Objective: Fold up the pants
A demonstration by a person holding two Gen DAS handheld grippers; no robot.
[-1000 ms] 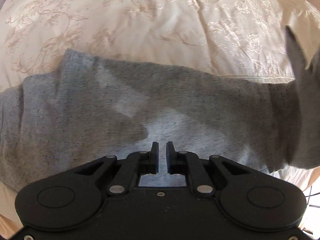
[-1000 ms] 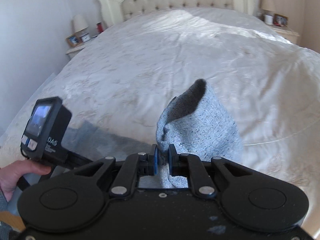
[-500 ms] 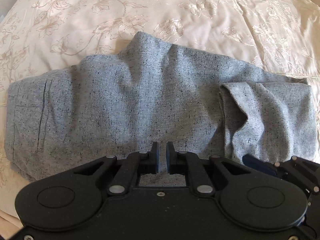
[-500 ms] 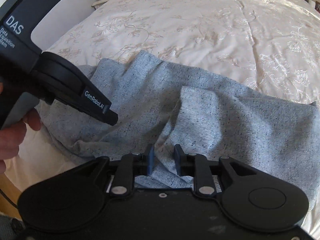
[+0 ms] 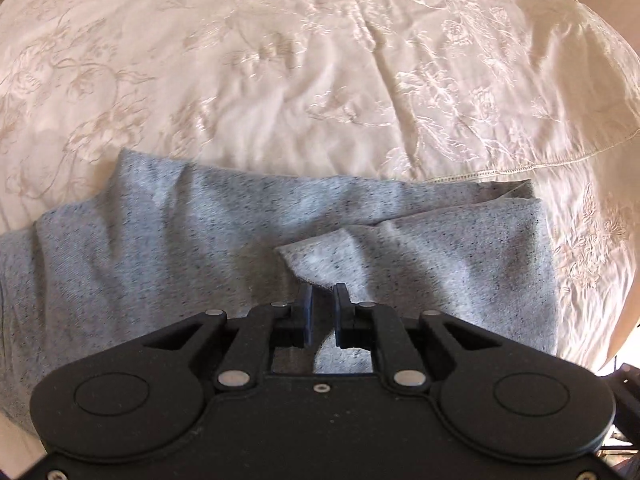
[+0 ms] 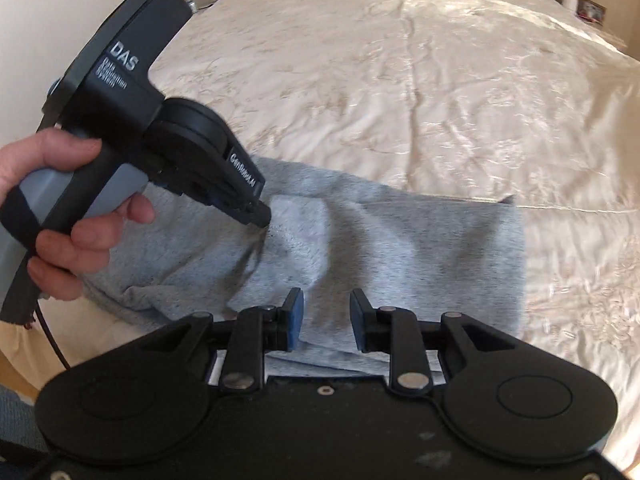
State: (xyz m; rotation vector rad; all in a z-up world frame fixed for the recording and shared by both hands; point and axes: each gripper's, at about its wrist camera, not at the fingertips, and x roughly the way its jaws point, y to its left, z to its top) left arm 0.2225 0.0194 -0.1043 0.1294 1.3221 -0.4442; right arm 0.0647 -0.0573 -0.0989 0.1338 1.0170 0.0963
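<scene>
While the pants [image 5: 248,240] lie folded across the bed [image 5: 320,80], the left gripper [image 6: 256,213] pinches a fold to anchor it; right gripper [image 6: 325,322], jaws just spread and empty, hovers above the laid-over leg.

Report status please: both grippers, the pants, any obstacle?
Left gripper shut on pants edge. Right gripper jaws just opened, nothing pinched between. Pants partly folded on bed. No obstacle seen.
</scene>
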